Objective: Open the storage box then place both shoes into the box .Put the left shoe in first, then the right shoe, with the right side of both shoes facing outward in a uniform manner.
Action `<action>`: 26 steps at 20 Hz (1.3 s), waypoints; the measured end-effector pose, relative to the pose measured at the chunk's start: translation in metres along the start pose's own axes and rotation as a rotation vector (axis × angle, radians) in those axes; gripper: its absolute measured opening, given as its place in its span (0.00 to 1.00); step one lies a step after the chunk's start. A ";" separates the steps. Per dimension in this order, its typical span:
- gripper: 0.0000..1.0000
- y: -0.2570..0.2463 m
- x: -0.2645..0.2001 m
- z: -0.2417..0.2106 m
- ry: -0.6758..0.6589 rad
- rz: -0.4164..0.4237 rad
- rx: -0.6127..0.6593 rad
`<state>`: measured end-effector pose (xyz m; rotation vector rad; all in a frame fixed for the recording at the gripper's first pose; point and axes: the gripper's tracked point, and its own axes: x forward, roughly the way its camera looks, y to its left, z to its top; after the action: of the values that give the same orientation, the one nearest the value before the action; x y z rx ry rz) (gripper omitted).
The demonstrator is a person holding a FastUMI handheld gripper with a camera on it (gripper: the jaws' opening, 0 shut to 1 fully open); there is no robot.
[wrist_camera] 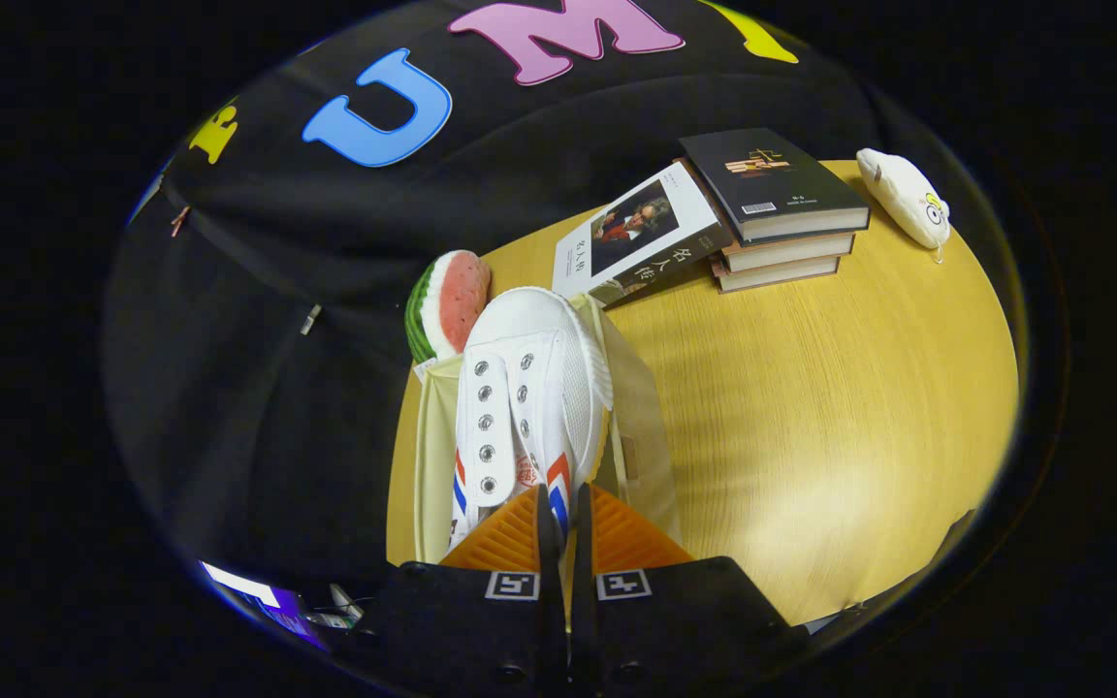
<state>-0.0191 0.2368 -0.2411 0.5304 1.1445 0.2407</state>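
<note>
Beyond the fingers stretches the wooden table [811, 407], and on it, just ahead of them, sits the pale storage box [430, 427] with its top open. A white shoe [529, 388] hangs over that box, toe pointing away from the gripper [563, 528], heel end nearest the orange fingers [510, 538].

The jaws stand nearly closed, with only a thin gap, and the shoe's heel edge with its red and blue stripes runs into that gap; I judge both fingers pinch the thin collar there.

Such a narrow hold on soft canvas could slip, or let the long toe end swing and tip. The shoe looks about as wide as the box mouth, so the rubber sole edge could catch on the thin box wall and drag or tilt the light box. Whether the correct side will face outward cannot be settled from this angle.

The shoe is white canvas with metal eyelets, no laces visible, and a ribbed toe rim.

Farther off lie a stack of books [777, 208], a watermelon-slice toy [449, 302] just past the toe, and a small white pouch [903, 194].
</note>
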 end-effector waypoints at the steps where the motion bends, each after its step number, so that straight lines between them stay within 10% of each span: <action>1: 0.07 0.000 0.004 -0.004 0.003 -0.018 -0.002; 7: 0.12 0.012 0.010 -0.007 0.005 -0.029 -0.011; 12: 0.98 0.024 -0.018 0.030 -0.137 0.048 0.019; 26: 0.98 -0.062 -0.235 0.154 -0.809 -0.195 -0.241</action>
<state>0.0207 0.0368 -0.0379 0.2513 0.3641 -0.0169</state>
